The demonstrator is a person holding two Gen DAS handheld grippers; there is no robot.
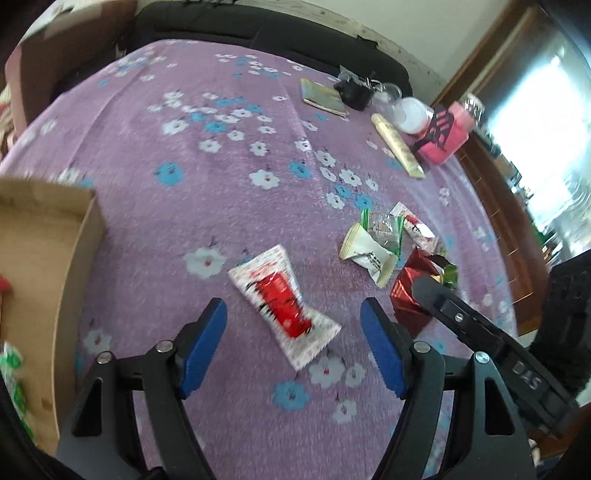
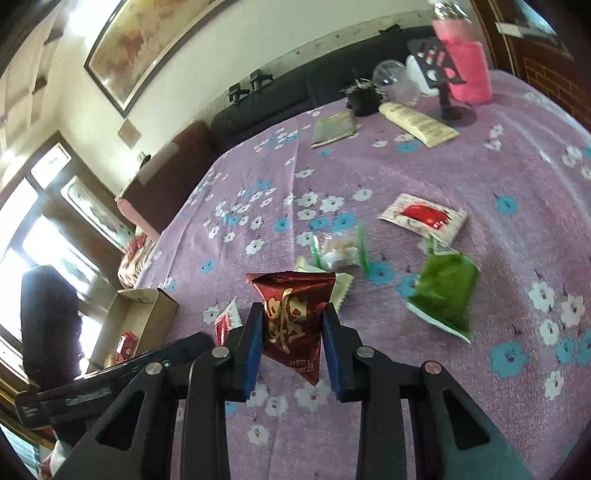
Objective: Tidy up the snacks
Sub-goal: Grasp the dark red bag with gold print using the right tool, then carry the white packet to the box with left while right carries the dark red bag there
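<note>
A purple cloth [image 1: 184,229] printed with white and blue flowers covers the bench, and a dark sofa [image 1: 258,26] stands behind its far edge against a pale wall. A framed picture [image 2: 147,44] hangs on that wall, and bright windows [image 2: 44,236] light the room from the side.

The right hand-held gripper [image 2: 293,332] is clamped on a dark red snack packet [image 2: 291,317] with gold lettering, held just above the cloth. The left hand-held gripper [image 1: 293,332] has its jaws spread wide, empty, over a white and red snack packet [image 1: 282,302] lying flat on the cloth.

Beside these lie a white packet [image 1: 369,254], a clear wrapped sweet [image 2: 340,251] and a green packet [image 2: 443,291]. An open cardboard box [image 1: 55,258] sits at the bench's left edge with a few packets inside. At the far end stand a pink cup [image 2: 467,70], a cream tube [image 2: 417,123] and a clear glass [image 2: 391,74].
</note>
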